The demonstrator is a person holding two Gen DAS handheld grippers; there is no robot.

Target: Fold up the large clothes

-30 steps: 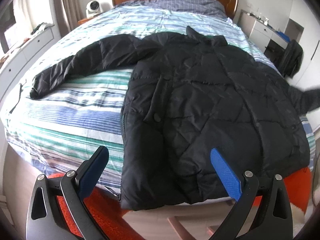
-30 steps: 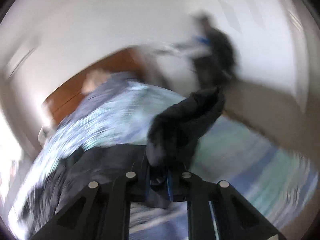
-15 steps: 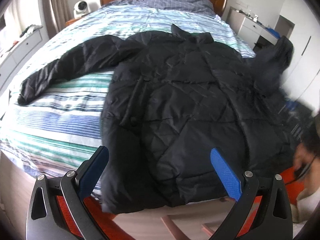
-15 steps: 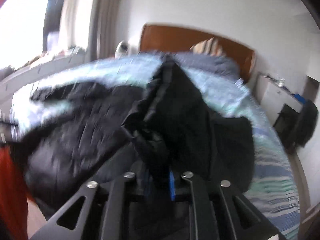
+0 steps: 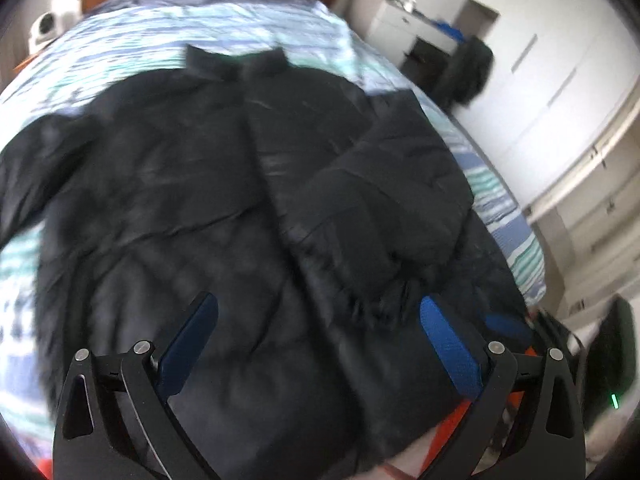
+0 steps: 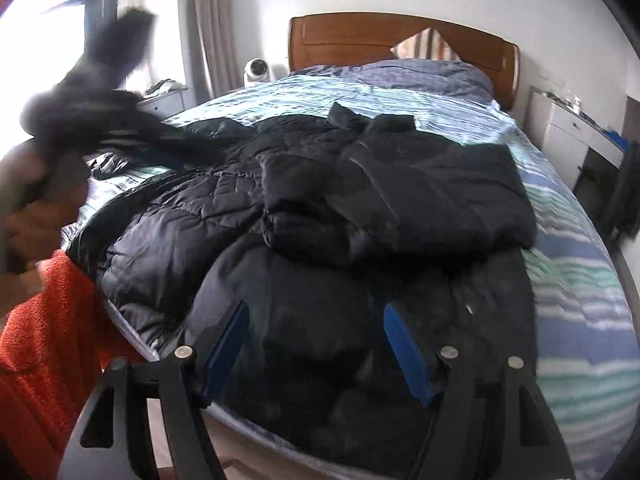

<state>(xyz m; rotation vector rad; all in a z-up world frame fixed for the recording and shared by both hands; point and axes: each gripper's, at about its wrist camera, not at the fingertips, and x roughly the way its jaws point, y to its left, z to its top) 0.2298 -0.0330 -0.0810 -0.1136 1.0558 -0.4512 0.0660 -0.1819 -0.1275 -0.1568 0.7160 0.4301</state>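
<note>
A black quilted jacket lies spread on the striped bed. Its right sleeve is folded in across the body. In the right wrist view the jacket fills the near bed, the folded sleeve lies on top, and the left sleeve is lifted and blurred at the far left. My left gripper is open above the jacket's hem. My right gripper is open and empty just above the jacket's lower right part.
Striped bedding shows right of the jacket. A wooden headboard and pillow stand at the back. A white dresser and a dark bag stand to the bed's right. An orange rug lies by the bed's near left corner.
My right gripper has opened and let go of the right sleeve, which now lies folded over the jacket body. The left view has swung to the right and closer over the jacket.
</note>
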